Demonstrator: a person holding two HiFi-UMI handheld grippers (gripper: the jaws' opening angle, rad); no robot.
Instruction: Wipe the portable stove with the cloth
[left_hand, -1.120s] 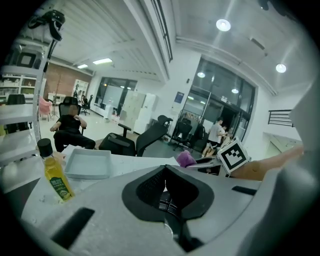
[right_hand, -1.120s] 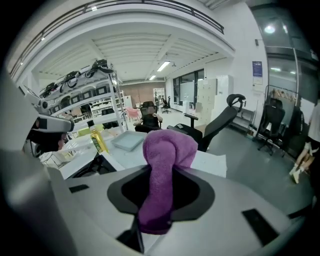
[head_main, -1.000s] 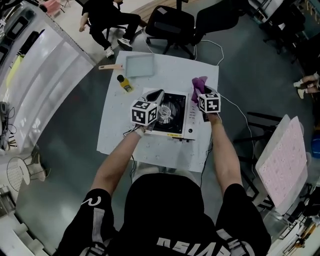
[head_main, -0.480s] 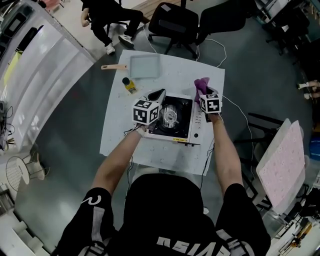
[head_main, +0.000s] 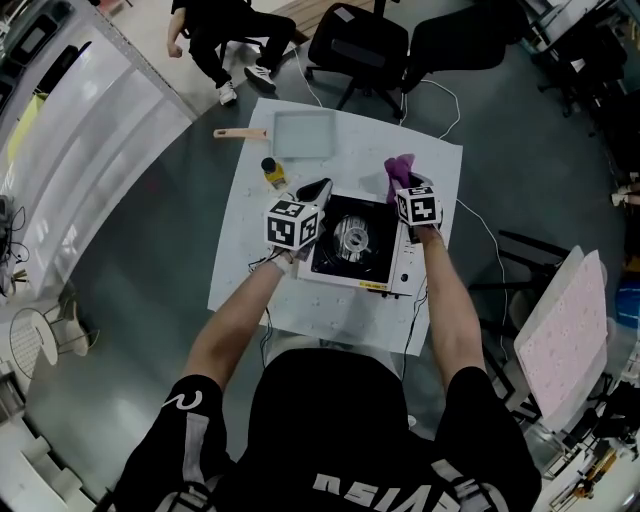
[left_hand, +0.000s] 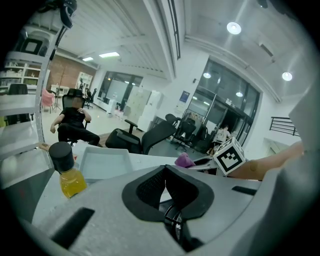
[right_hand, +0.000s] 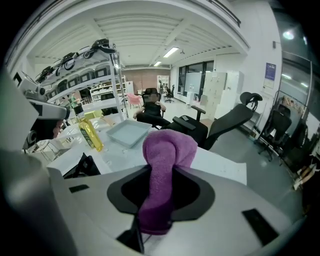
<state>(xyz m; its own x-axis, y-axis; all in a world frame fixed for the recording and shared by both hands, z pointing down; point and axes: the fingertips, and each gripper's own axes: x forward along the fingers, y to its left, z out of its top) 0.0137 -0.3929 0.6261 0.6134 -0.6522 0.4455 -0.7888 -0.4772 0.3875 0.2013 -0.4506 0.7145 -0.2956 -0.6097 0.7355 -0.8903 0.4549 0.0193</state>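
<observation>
Both claws have slid left across the desk (head_main: 338, 308) relative to the stove (head_main: 360, 245). The left claw (left_hand: 165, 170) was over the stove's left edge and is now just beside it. The right claw (right_hand: 161, 176) was off the stove's right side and is now over its far right corner.

The stove sits right of the desk's middle, its burner uncovered, with a bottle (head_main: 271, 172) and a tray (head_main: 303, 133) toward the far left corner.

The right claw is clamped on the cloth (right_hand: 168, 144), held wide by the bunched fabric, and a rounded wad stands out past the tips. The left claw's jaws are together with nothing between them.

The cloth looks soft, light and limp, so the wad should flatten under pressure, though it may catch on the burner's prongs. The stove looks stiff but light and may slide when wiped. Bracing its left edge with the empty claw seems sensible.
</observation>
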